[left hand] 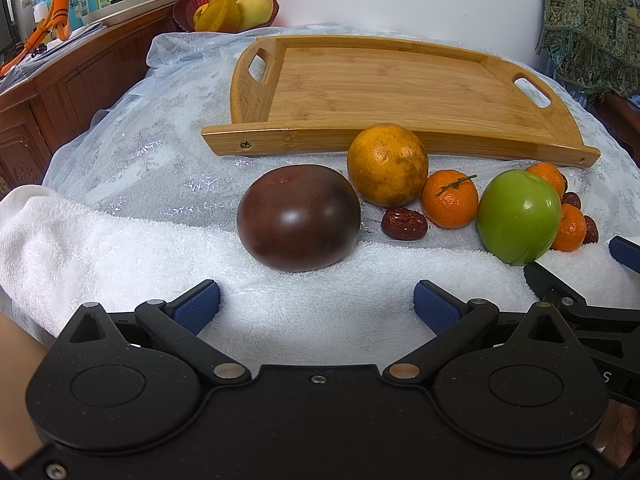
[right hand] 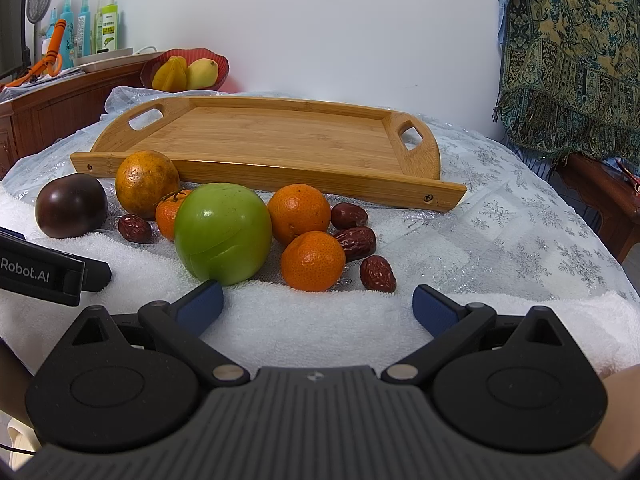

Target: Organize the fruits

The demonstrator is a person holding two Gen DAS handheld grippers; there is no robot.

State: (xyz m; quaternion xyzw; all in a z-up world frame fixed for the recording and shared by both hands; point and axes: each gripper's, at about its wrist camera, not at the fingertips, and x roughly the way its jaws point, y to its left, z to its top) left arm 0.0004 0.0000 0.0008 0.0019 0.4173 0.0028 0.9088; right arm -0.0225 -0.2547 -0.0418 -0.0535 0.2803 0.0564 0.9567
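A bamboo tray [left hand: 400, 80] [right hand: 280, 136] lies bare at the back of the table. In front of it sit a dark purple tomato [left hand: 298, 218] [right hand: 71, 205], a large orange [left hand: 387, 165] [right hand: 146, 184], a green apple [left hand: 518, 216] [right hand: 223, 233], three small mandarins [left hand: 450, 199] [right hand: 313, 261] and several red dates [left hand: 404, 223] [right hand: 377, 274]. My left gripper [left hand: 317, 306] is open just short of the tomato. My right gripper [right hand: 318, 306] is open, its left pad [right hand: 200, 306] close to the apple, the nearest mandarin ahead between its fingers.
A white towel [left hand: 120, 248] covers the table's near edge over a lacy cloth [right hand: 520, 220]. A red bowl [right hand: 212, 56] with yellow fruit sits at the back left. A wooden cabinet [left hand: 60, 92] with bottles stands left. A patterned cloth [right hand: 572, 60] hangs right.
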